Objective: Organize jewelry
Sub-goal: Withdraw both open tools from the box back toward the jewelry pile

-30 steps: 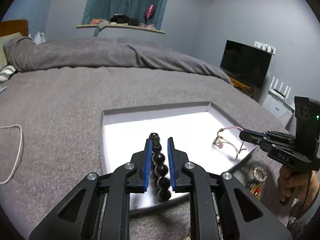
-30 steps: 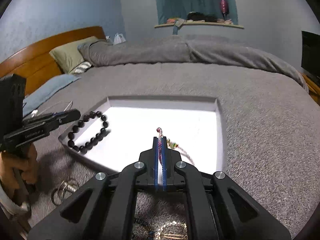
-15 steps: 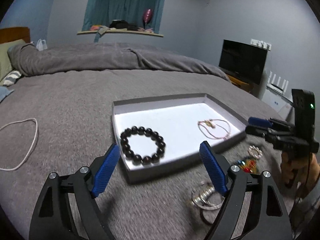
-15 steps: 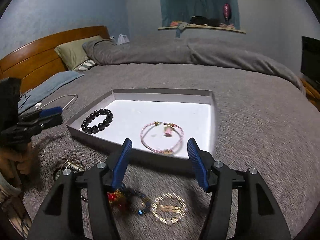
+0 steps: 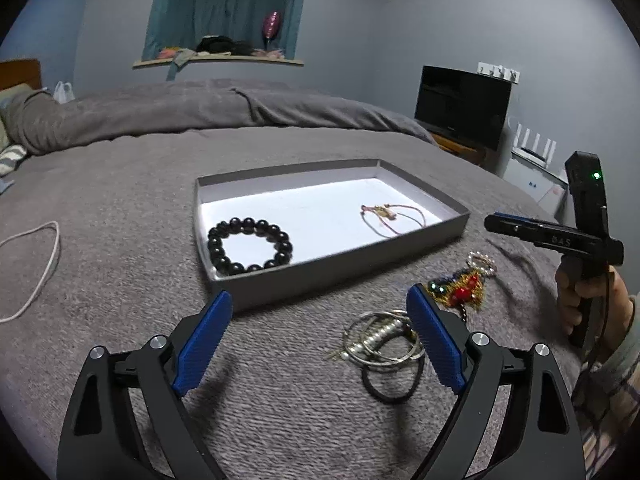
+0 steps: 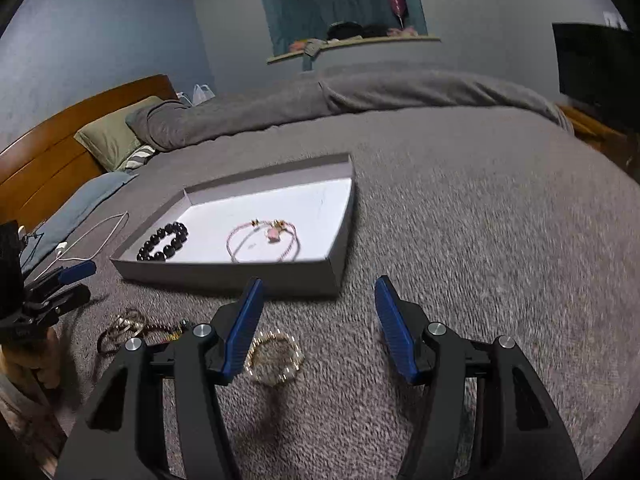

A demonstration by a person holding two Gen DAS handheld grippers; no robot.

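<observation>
- The only writing I can pick out is on the side of my right tongs [image 5: 516,227] in the left view: pale letters that look like "DAS", too small to be sure of.
- A green light glows on the black block above those letters.
- My left tongs [image 5: 320,344] point down at the grey bed [image 5: 120,208], jaws spread wide with nothing between them; they have just been opening further.
- My right tongs [image 6: 316,326] also tilt down toward the bed, jaws parted about halfway and empty.
- In the left view a hand [image 5: 576,300] grips the right tool's handle, with a pale sleeve behind it.
- The grey tray [image 5: 320,280] sits on the bed ahead of both tools.
- The black bead bracelet [image 5: 250,245] lies flat in the tray's left part; the pink cord bracelet [image 6: 264,245] lies in its right part, well apart from it.
- On the bed just in front of the tray lie silver bangles [image 5: 382,340] over a black band, a red-and-gold beaded piece [image 5: 462,290], and a gold bracelet [image 6: 274,356] beside my right tool's left finger.
</observation>
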